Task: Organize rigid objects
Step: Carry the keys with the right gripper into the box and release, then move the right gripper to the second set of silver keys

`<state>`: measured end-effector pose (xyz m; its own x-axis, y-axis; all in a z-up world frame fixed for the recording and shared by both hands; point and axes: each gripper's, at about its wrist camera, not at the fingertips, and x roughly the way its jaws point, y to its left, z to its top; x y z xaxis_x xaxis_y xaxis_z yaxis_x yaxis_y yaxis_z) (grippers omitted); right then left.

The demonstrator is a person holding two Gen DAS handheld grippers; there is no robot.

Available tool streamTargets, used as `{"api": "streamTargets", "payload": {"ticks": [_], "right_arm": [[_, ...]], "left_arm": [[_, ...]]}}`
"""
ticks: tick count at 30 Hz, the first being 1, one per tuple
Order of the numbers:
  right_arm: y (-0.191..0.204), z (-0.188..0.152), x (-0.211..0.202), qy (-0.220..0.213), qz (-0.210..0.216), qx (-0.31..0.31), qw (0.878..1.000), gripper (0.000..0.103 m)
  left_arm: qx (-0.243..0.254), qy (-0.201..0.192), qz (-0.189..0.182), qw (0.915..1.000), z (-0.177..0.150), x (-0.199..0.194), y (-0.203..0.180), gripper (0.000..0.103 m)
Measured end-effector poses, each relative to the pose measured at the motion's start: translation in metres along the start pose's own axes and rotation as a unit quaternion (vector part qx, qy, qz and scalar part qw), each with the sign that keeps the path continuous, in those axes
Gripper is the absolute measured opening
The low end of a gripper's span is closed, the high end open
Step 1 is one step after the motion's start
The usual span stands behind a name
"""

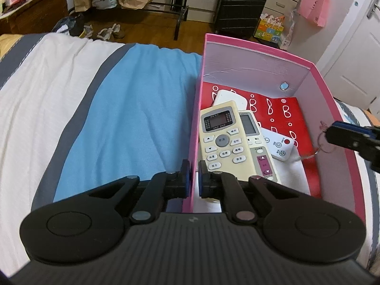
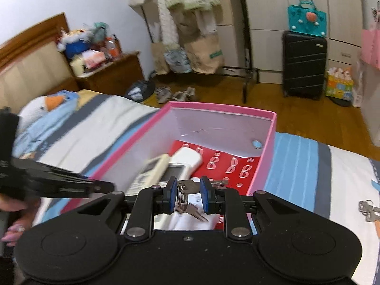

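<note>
Left gripper (image 1: 194, 178) first: pinches the left wall of the pink box (image 1: 327, 109), one pad outside, one inside, wall pressed between them. Looks down into the box on a red patterned floor (image 1: 285, 114). Shows a cream remote (image 1: 220, 137) on top at the left wall, overlapping a second remote (image 1: 256, 142) just beside it. Shows a small white remote (image 1: 282, 147) to the right, touching the second one, and a plain white remote (image 1: 230, 98) partly under the pile at the back. Catches the right gripper (image 1: 332, 134) at the right edge, above the box's right wall, with a key ring dangling from its tip. Stands on a striped bedsheet (image 1: 118, 109), blue and white with grey bands.

Right wrist view next: holds the keys (image 2: 187, 201) between its pads, narrowly apart, ring against the left pad, key blades hanging below over the near end of the box. Blurs the remotes beyond. Shows the other tool at the left wall, with a hand (image 2: 14, 228) behind it. Shows a second bunch of keys (image 2: 367, 210) on the sheet, well apart to the right, and a stuffed duck (image 2: 42, 109) near the headboard.
</note>
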<state>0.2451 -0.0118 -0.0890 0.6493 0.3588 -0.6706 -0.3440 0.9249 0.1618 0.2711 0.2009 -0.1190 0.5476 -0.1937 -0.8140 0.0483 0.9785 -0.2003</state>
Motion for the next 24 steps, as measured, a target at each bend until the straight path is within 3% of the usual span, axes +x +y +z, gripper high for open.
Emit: {"api": "streamTargets", "payload": {"ticks": [6,9,12,18,24], "right_arm": [[0.0,0.011,0.01,-0.004,-0.004,0.011,1.0,0.027],[-0.007,0.015,0.001,-0.002,0.001,0.025,1.0,0.051],[-0.02,0.014,-0.018,-0.003,0.0,0.03,1.0,0.052],[-0.071,0.006,-0.071,0.0,-0.013,0.023,1.0,0.057],[-0.137,-0.017,-0.105,-0.002,-0.058,-0.014,0.998,0.065]], "left_arm": [[-0.014,0.0,-0.004,0.9999,0.001,0.0,0.004,0.005],[-0.016,0.0,-0.004,0.9999,0.001,0.0,0.004,0.005],[-0.017,0.001,0.0,0.9999,0.002,0.001,0.002,0.005],[-0.012,0.002,0.024,0.9996,0.003,0.0,-0.006,0.004],[-0.016,0.007,0.036,0.9992,0.006,0.0,-0.01,0.004]]}}
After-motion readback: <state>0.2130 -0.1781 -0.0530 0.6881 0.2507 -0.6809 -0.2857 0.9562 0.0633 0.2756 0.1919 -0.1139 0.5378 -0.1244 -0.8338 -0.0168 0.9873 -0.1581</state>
